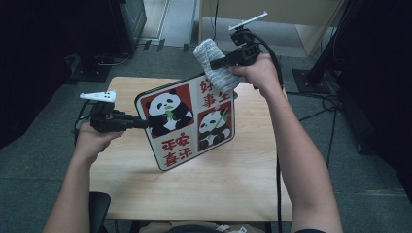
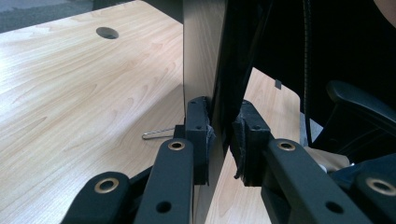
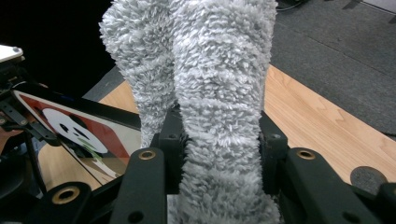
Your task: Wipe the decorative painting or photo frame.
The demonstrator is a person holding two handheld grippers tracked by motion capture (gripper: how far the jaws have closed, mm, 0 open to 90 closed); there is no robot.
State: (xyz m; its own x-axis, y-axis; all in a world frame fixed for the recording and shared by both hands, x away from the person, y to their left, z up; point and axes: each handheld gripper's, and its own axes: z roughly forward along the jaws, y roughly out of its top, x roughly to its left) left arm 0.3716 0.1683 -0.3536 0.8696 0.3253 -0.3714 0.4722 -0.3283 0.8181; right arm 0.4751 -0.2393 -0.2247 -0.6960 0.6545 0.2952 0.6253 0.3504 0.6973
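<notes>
A square tray (image 1: 194, 119) printed with pandas and red characters is held up on edge over the wooden table (image 1: 209, 179), tilted toward me. My left gripper (image 1: 145, 124) is shut on its left rim; in the left gripper view the pads (image 2: 198, 140) clamp the tray's thin edge (image 2: 219, 70). My right gripper (image 1: 218, 62) is shut on a fluffy grey cloth (image 1: 216, 68) that rests against the tray's upper right corner. In the right gripper view the cloth (image 3: 210, 93) bulges between the jaws, with the tray (image 3: 84, 135) below left.
A thin metal clip (image 2: 156, 134) lies on the tabletop, and a round cable hole (image 2: 107, 32) sits near the far edge. Black stands and cables (image 1: 330, 97) crowd the grey floor to the right. A chair (image 2: 359, 107) stands near the table's side.
</notes>
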